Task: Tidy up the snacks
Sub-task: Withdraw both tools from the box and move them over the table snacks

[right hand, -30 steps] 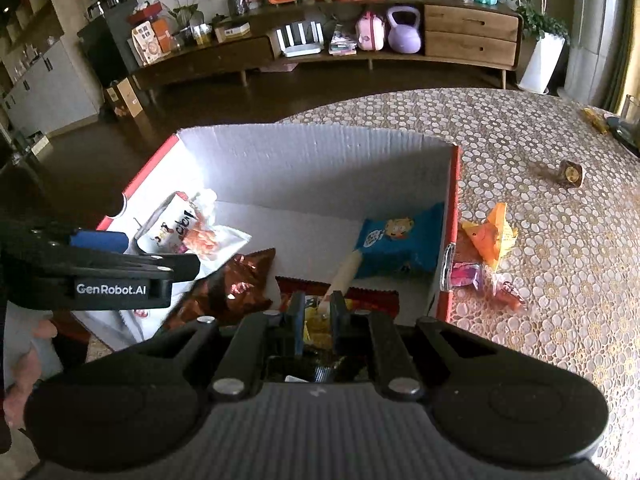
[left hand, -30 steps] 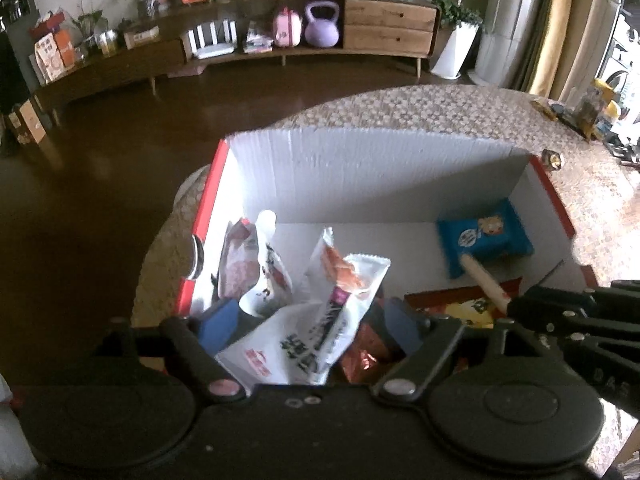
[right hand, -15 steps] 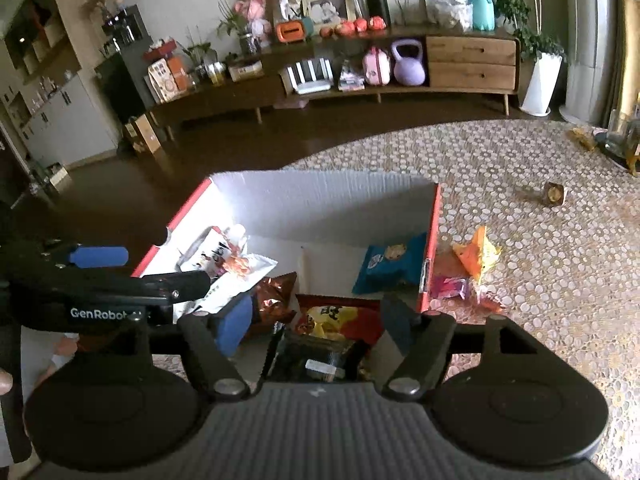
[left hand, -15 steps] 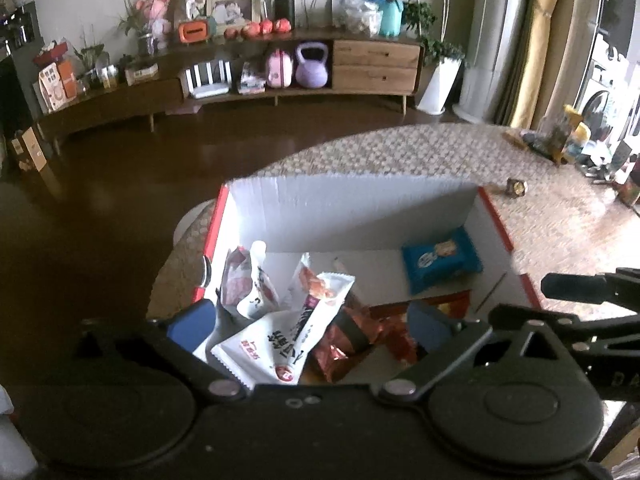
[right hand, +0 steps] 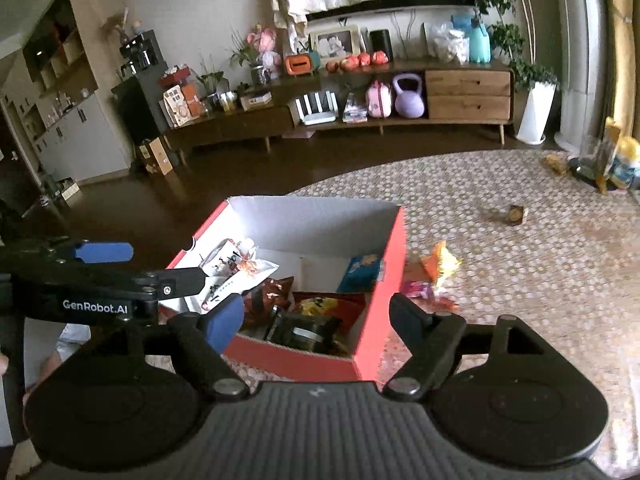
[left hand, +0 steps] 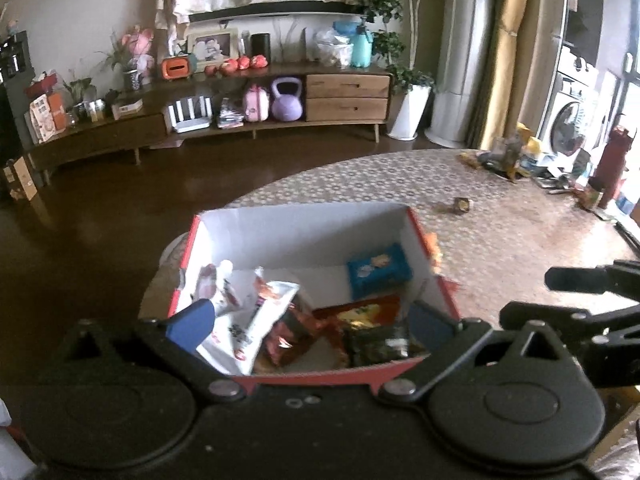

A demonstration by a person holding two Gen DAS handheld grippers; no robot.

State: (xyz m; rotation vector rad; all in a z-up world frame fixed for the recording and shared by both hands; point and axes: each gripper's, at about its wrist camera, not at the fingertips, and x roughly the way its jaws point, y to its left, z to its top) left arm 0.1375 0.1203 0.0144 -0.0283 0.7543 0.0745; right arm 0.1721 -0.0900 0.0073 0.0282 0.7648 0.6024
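Observation:
A red cardboard box [left hand: 304, 232] [right hand: 378, 320] with a white inside stands on the patterned table. In it lie a white snack bag [left hand: 256, 312] [right hand: 236, 276], a blue packet [left hand: 378, 270] [right hand: 362, 270], a brown foil bag [left hand: 288, 336] [right hand: 272, 294], a red-yellow packet [left hand: 360, 312] [right hand: 324, 304] and a dark packet [left hand: 384, 344] [right hand: 304, 330]. My left gripper [left hand: 310, 322] is open and empty, above the box's near edge. My right gripper [right hand: 316, 320] is open and empty, above the near right corner. Orange and pink snack packets [right hand: 434, 268] lie on the table right of the box.
A small brown item [left hand: 461, 205] [right hand: 515, 213] lies further back on the table. Bottles and clutter [left hand: 560, 164] stand at the far right table edge. The left gripper's body [right hand: 80, 288] shows at the left of the right wrist view. Beyond the table are dark floor and a sideboard [left hand: 240, 116].
Both grippers have opened and pulled back and up from inside the box. The right one let go of the dark packet, which now lies in the box.

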